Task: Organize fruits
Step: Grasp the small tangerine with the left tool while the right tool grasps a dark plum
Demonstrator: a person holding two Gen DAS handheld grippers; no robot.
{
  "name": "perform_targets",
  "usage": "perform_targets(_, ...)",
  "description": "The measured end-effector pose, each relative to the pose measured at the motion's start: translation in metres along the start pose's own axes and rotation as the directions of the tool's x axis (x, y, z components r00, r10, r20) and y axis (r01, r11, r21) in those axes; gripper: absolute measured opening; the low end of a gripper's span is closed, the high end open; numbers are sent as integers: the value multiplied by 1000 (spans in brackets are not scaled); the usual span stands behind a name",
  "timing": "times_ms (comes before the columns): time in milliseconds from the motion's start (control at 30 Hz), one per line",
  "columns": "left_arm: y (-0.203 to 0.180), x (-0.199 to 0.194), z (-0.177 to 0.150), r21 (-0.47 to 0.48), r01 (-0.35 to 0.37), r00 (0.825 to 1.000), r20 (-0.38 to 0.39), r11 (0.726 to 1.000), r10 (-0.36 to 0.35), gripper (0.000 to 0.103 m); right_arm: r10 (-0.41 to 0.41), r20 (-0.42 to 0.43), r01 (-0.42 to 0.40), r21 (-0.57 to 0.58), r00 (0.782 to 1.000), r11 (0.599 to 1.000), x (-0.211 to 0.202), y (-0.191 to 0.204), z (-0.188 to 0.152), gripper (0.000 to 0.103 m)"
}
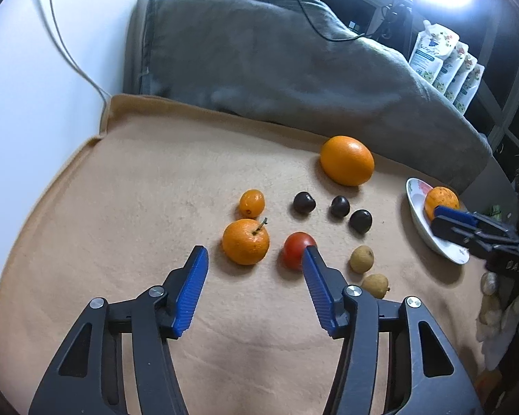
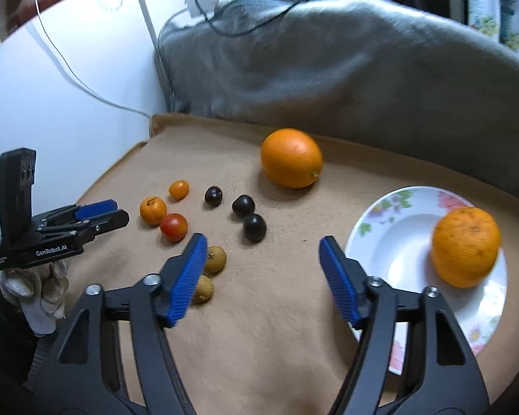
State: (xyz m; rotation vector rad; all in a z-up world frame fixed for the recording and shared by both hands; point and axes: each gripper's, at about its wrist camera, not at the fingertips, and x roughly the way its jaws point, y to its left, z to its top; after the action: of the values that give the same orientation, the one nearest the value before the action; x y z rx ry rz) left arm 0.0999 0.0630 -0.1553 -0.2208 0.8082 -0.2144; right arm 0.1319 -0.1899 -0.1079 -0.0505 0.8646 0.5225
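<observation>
Fruits lie on a tan cloth [image 1: 121, 207]. A big orange [image 1: 346, 160] [image 2: 291, 157] sits at the back. A mandarin [image 1: 246, 241] [image 2: 153, 210], a kumquat [image 1: 252, 202] [image 2: 179, 189], a red tomato [image 1: 296, 250] [image 2: 173, 227], three dark plums [image 1: 339, 206] [image 2: 243, 206] and two longans [image 1: 362, 259] [image 2: 214, 258] lie mid-cloth. A floral plate [image 2: 398, 228] [image 1: 419, 221] holds one orange [image 2: 465, 246] [image 1: 441, 200]. My left gripper [image 1: 256, 254] is open, empty, just short of the mandarin and tomato. My right gripper [image 2: 261, 242] is open, empty, left of the plate.
A grey blanket [image 1: 276, 62] is heaped behind the cloth. A white wall with a cable [image 1: 69, 55] is at the left. Printed pouches [image 1: 443, 65] stand at the back right. A gloved hand [image 2: 38, 290] holds the left gripper.
</observation>
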Motion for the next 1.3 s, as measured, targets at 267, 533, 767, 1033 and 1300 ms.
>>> perform_targets(267, 5, 15, 3, -23, 22, 999, -28, 999, -23, 50, -5, -76, 5, -6, 997, 1000, 40, 6, 5, 52)
perform_targets(533, 8, 29, 6, -34, 27, 998, -50, 999, -29, 49, -16, -112, 14, -12, 994, 1000, 64, 8, 8, 45)
perform_targets(767, 11, 37, 8, -41, 34, 997, -63, 999, -36, 47, -29, -138, 28, -9, 990, 1000, 81, 6, 12, 42)
perform_targets(1033, 15, 42, 8, -49, 39, 996, -81, 998, -43, 44, -48, -157, 43, -34, 986, 999, 95, 8, 15, 36)
perform_targets(1300, 13, 46, 8, -40, 34, 996, -86, 999, -37, 36, -68, -157, 60, -51, 985, 997, 99, 11, 16, 25)
